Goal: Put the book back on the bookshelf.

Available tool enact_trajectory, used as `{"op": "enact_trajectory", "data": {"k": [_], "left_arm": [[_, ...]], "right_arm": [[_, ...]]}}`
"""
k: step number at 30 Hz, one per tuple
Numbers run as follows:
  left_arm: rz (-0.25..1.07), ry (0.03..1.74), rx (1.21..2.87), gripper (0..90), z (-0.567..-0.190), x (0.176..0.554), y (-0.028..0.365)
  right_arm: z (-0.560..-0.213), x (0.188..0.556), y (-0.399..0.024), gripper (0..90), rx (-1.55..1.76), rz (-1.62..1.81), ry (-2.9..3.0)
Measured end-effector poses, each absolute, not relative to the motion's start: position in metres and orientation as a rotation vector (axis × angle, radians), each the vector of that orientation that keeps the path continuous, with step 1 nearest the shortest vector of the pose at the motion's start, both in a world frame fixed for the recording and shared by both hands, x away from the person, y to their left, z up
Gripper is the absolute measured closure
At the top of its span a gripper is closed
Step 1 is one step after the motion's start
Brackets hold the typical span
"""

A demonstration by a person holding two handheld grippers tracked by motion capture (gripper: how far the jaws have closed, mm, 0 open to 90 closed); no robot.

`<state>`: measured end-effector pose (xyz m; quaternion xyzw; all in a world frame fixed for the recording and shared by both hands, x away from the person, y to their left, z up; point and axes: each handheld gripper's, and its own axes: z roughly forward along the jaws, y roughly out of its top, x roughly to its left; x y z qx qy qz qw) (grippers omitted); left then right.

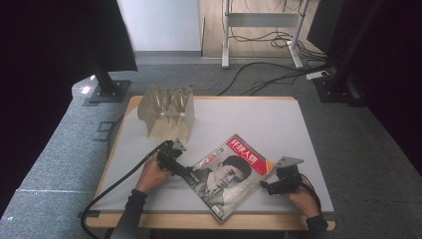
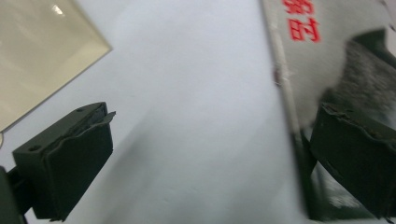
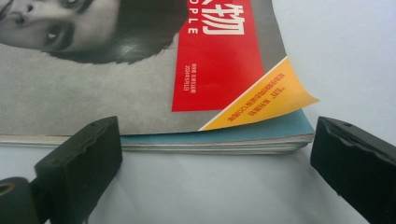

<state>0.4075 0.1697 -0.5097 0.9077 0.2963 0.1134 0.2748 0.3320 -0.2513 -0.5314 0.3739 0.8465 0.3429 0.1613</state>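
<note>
1. A clear rack (image 1: 166,112) is standing at the table's (image 1: 278,119) far left.
2. The left gripper (image 1: 186,171) is sitting at the magazine's (image 1: 230,174) left edge, jaws apart, one jaw over the cover.
3. The magazine is lying flat, angled, near the table's front.
4. The right gripper (image 1: 264,186) is facing the magazine's right edge, jaws wide apart, gripping nothing.

In the left gripper view the glossy red-titled portrait magazine (image 2: 327,70) is blurred, cut off at the frame's edge, partly hidden behind one black jaw.
</note>
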Motion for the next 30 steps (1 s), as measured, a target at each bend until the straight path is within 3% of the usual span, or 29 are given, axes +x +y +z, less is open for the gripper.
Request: {"op": "enact_trajectory", "data": {"k": [9, 30], "left_arm": [[0.306, 0.844, 2.413, 0.0, -0.519, 0.414, 0.175], [0.253, 0.737, 2.386, 0.0, -0.524, 0.365, 0.162]], "right_arm": [[-0.534, 0.338, -0.253, 0.0, 1.112, 0.973, 2.399], [-0.531, 0.387, -0.252, 0.0, 1.232, 0.877, 2.291]]}}
